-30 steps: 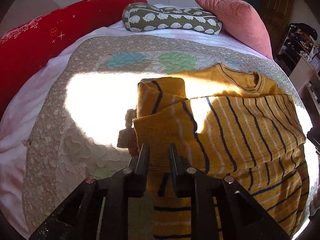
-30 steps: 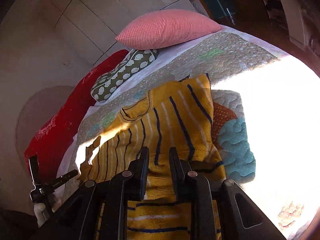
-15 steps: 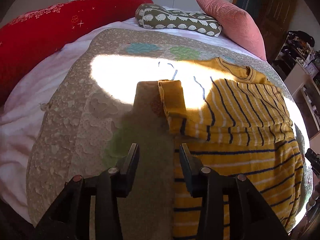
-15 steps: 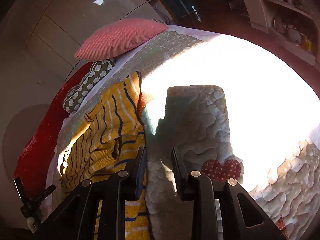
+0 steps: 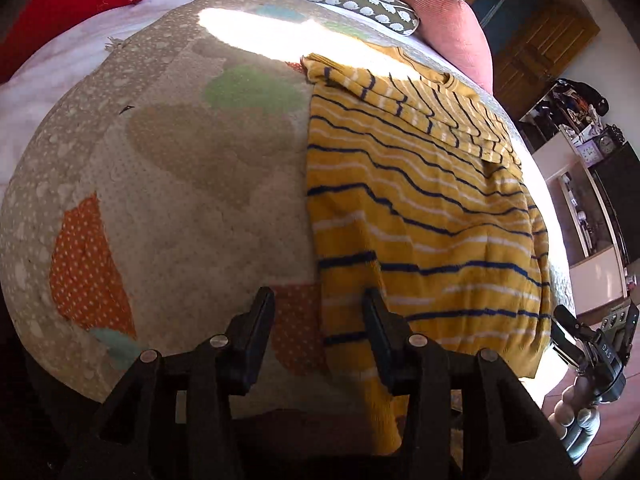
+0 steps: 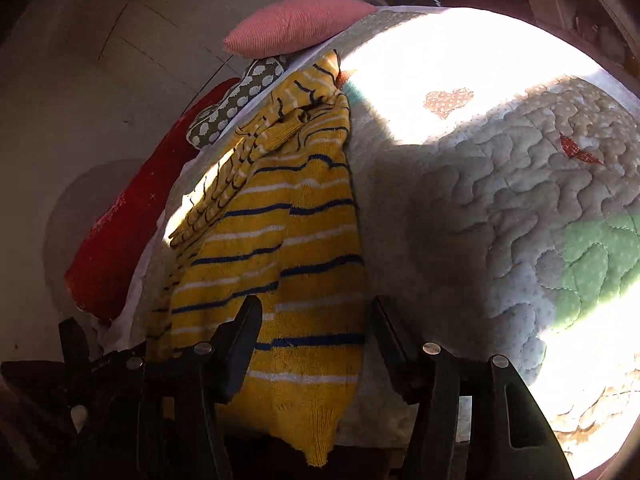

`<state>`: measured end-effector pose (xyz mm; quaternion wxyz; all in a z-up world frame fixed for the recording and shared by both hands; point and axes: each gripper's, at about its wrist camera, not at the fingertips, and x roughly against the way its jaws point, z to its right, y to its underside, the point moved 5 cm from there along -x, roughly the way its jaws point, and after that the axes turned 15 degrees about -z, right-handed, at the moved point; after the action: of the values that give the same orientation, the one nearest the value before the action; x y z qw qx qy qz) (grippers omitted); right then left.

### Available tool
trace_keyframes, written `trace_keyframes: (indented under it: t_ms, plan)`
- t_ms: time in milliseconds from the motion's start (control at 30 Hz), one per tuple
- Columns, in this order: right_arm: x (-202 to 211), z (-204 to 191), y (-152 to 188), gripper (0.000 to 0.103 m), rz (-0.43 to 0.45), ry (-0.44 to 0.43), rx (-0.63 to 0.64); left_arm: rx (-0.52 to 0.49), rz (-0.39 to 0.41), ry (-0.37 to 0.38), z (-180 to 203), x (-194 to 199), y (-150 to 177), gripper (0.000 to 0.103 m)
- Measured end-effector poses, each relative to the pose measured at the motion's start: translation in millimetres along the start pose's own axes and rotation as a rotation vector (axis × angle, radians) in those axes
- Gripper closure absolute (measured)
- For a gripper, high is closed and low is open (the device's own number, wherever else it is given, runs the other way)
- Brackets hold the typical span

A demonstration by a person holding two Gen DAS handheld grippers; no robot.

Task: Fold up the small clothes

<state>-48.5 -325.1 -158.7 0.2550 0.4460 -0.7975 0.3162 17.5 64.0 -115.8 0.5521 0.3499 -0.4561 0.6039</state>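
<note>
On quilt [image 5: 192,184]: striped sweater [image 5: 420,216] (both jaws opening).

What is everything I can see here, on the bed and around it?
sweater: one, yellow with navy and white stripes, folded lengthwise on the quilt, hem hanging over the near edge.
quilt: one, beige with orange, green and teal patches, covering the bed.
pink pillow: one, at the head of the bed.
patterned cushion: one, olive with white shapes, beside the pink pillow.
red bolster: one, along the bed's far side.
shelves: cluttered, against the wall beyond the bed.
left gripper: black, jaws opening, sweater's edge between them, not pinched.
right gripper: black, jaws opening over the sweater's hem, not pinched.
</note>
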Motion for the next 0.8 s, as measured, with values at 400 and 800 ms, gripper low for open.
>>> trace_keyframes:
  t_ms: [400,800]
  plan:
    - [-12.9,-16.0,26.5,0.044,0.025,0.052,0.037,-0.065,-0.015,-0.106,35.6,-24.7,17.2,0.068]
    - [32.9,-29.5,37.4,0.093,0.038,-0.139,0.017,-0.057,0.037,0.068,30.8,45.1,24.8,0.096]
